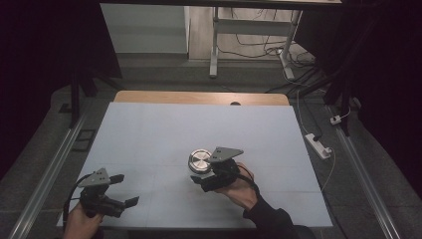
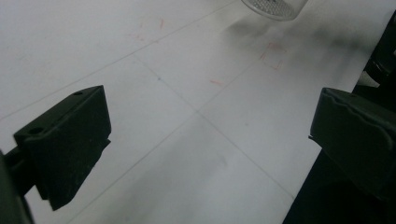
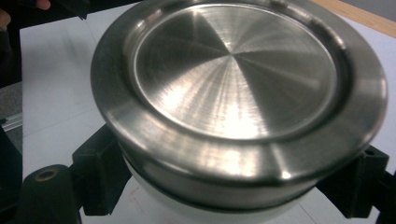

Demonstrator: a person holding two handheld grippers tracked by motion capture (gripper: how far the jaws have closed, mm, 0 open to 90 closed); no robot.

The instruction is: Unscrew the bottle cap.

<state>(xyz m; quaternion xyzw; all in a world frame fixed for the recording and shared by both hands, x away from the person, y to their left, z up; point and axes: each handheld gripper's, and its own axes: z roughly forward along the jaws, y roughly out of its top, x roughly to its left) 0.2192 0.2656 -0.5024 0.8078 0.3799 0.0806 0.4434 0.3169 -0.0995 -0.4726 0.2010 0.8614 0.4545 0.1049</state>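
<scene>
A small jar (image 1: pixel 200 162) with a brushed metal lid (image 3: pixel 238 79) stands a little right of the middle of the white table top (image 1: pixel 199 124). My right gripper (image 1: pixel 201 174) reaches in from the near side and is shut on its pale body (image 3: pixel 159 196) just under the lid, one black jaw at each side. My left gripper (image 1: pixel 125 189) hovers at the near left corner, open, with nothing between its jaws. In the left gripper view the left gripper (image 2: pixel 210 140) looks across bare table, and the jar (image 2: pixel 275 8) is cut off at the top edge.
A strip of wood (image 1: pixel 199 97) shows along the table's far edge. Behind it stand the white legs of a desk (image 1: pixel 214 50) with loose cables. A power strip (image 1: pixel 318 144) lies on the floor at the right, and metal rails (image 1: pixel 54 164) run along both sides.
</scene>
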